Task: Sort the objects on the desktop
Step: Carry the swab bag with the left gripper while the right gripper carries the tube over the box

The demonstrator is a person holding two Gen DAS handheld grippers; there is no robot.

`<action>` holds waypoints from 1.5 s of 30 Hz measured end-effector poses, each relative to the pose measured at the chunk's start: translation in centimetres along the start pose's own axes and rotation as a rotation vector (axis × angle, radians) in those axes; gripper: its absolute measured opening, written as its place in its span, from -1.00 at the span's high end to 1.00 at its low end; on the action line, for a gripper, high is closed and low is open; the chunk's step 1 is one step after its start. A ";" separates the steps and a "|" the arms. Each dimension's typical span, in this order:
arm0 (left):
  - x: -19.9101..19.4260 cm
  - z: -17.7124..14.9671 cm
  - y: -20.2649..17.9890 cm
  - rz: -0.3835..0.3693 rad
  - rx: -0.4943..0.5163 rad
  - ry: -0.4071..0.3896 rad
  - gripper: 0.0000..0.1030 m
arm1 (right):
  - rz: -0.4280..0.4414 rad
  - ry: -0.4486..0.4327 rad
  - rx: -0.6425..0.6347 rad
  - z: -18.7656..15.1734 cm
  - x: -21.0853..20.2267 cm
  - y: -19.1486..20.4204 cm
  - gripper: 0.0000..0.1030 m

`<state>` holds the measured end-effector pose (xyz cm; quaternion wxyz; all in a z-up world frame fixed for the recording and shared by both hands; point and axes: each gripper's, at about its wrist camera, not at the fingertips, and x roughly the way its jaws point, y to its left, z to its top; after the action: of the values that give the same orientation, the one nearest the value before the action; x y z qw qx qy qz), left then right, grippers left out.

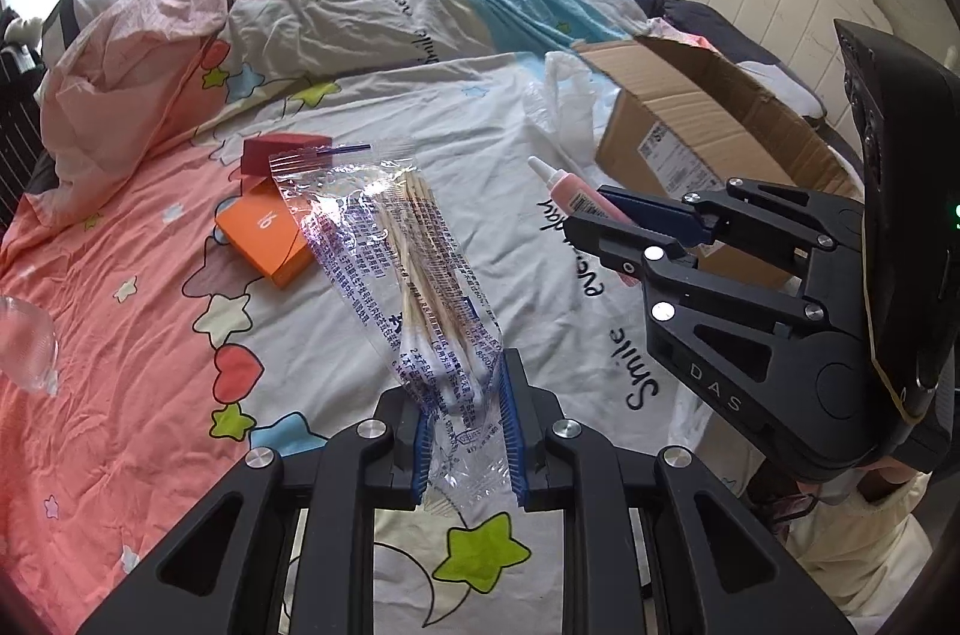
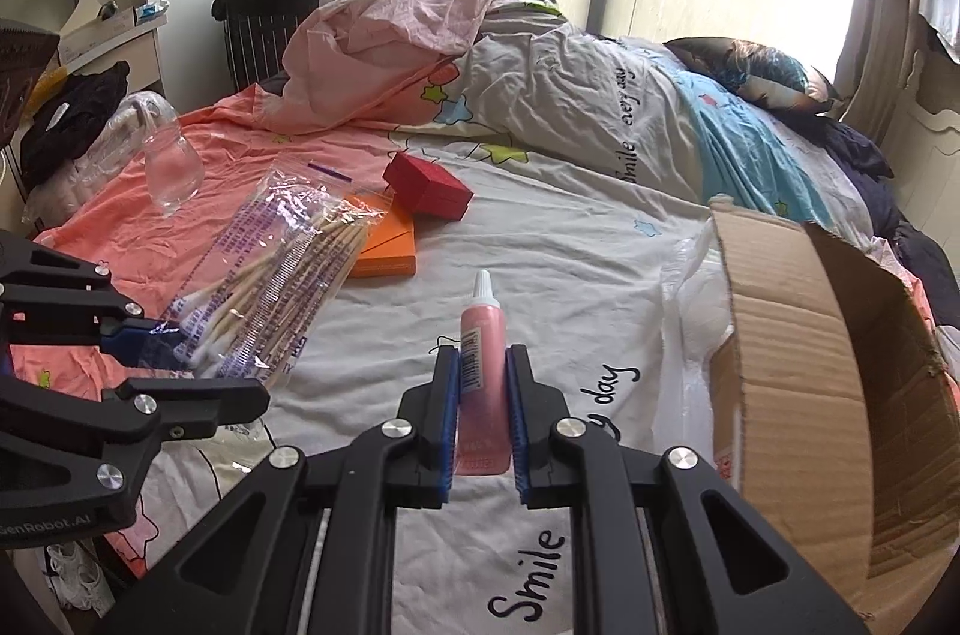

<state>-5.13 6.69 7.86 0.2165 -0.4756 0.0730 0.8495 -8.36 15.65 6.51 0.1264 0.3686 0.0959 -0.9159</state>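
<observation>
Pink tube (image 2: 482,365): one; swab bag (image 1: 414,275): one; two boxes.

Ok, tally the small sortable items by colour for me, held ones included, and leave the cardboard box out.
Clear: 2, the bag of cotton swabs in the left gripper and the glass jar.
Pink: 1, the tube in the right gripper.
Red: 1, the red box.
Orange: 1, the orange box.
Total: 5.

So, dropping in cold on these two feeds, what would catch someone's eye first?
Both grippers are loaded above the bed: the left gripper pinches a clear bag of cotton swabs, the right gripper a pink tube. An open cardboard box sits at the right, with orange and red boxes behind the bag.
</observation>
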 end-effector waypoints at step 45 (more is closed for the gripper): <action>1.3 8.0 -17.5 -0.238 0.245 -0.033 0.61 | -0.263 -0.092 0.198 -4.5 -10.0 -16.3 0.72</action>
<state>-4.22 25.39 12.49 0.3730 -0.4367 0.1158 0.8104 -3.36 34.00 11.66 -0.0273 0.3214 0.0468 -0.9454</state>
